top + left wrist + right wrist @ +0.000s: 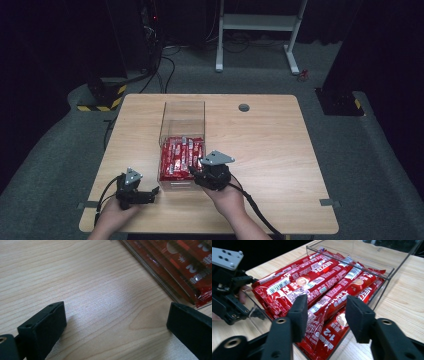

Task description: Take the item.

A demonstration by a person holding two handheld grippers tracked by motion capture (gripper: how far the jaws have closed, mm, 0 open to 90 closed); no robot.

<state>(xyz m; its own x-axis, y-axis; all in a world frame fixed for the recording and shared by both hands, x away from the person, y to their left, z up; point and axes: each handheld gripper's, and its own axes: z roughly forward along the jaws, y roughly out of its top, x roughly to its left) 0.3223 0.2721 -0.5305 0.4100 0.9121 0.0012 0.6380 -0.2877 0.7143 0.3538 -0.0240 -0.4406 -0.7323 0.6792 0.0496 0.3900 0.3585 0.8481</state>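
Note:
A clear plastic box (pixel 182 104) stands on the wooden table (pixel 280 150), its near half packed with red coffee sachets (pixel 181 155). My right gripper (pixel 193 170) reaches into the box's near right corner from the right. In the right gripper view its jaws (pixel 325 312) stand partly closed, astride a red sachet (pixel 329 333) on top of the pile; I see no pad pressing on it. My left gripper (pixel 152 192) rests low on the table left of the box's near corner. In the left gripper view its jaws (pixel 116 320) are wide open over bare wood, with sachets (pixel 185 265) just beyond.
The box's far half (pixel 184 120) holds nothing. A grey cable port (pixel 244 107) is set in the table's far side. A black cable (pixel 255 210) trails from the right gripper toward the near edge. A white desk frame (pixel 257 22) stands on the floor beyond.

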